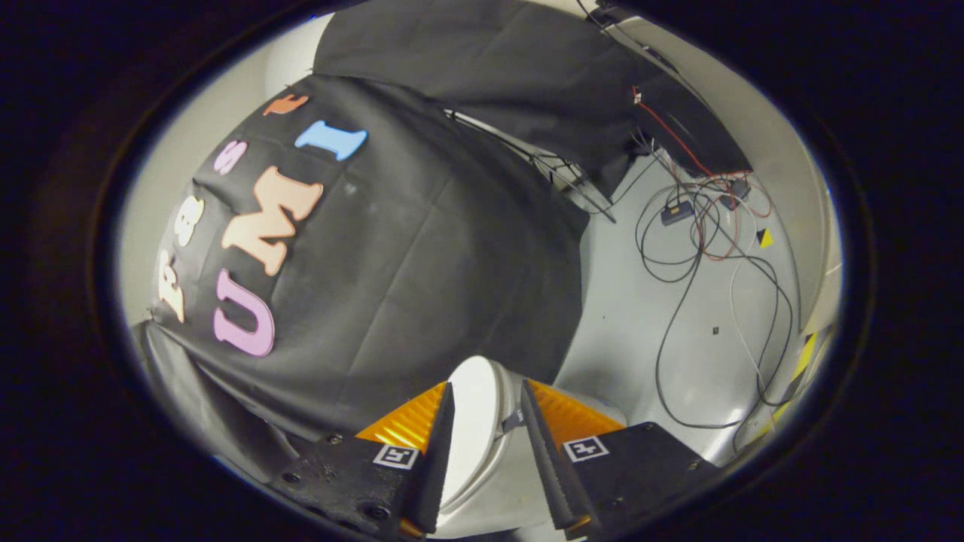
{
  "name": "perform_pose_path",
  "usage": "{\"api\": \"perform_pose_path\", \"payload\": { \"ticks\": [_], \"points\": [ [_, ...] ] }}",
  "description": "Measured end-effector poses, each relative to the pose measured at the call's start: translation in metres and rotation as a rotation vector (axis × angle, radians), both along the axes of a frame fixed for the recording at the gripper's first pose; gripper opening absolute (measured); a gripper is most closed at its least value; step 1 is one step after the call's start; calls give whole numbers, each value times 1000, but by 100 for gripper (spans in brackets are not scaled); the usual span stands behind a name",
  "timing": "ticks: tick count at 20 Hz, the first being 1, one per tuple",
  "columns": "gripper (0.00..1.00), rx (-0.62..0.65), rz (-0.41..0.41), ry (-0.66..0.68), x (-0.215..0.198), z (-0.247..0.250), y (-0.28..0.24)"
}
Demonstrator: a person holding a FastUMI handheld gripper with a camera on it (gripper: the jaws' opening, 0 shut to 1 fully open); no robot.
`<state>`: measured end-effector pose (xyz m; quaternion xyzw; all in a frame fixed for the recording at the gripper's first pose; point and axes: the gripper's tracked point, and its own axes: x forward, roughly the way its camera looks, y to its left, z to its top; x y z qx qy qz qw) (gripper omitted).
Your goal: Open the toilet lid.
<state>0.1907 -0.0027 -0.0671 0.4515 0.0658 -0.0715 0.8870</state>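
The white toilet lid [473, 421] stands edge-on between the two fingers of my gripper [486, 384]. Its rounded tip reaches just past the fingertips. One finger [438, 444] lies along one face of the lid. The other finger [544, 444] stands a little off the opposite face, and a narrow gap with a small grey part shows there. The jaws are open around the lid rather than clamped on it. More white toilet body [489, 504] shows low between the fingers. The scene looks rolled sideways.
The black cloth wall [422, 248] hangs close behind the lid. Beside it lies a grey floor [633, 316] with loose black, white and red cables [700, 226] and a small box. Yellow-black tape [802, 354] marks the floor's far edge.
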Motion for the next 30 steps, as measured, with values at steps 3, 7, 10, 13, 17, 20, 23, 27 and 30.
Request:
{"api": "perform_pose_path", "payload": {
  "ticks": [3,7,10,13,17,20,23,27,30],
  "points": [
    [55,82,29,4,19,-24,7],
    [55,221,43,19,47,-70,17],
    [55,302,74,25,70,-88,23],
    [55,342,87,-11,92,-88,21],
    [55,372,123,21,106,-97,21],
    [51,423,165,-68,117,-81,18],
    [32,440,176,-53,124,-90,22],
    [6,442,232,-55,122,-90,38],
    [6,358,225,-38,124,-89,45]
  ]
}}
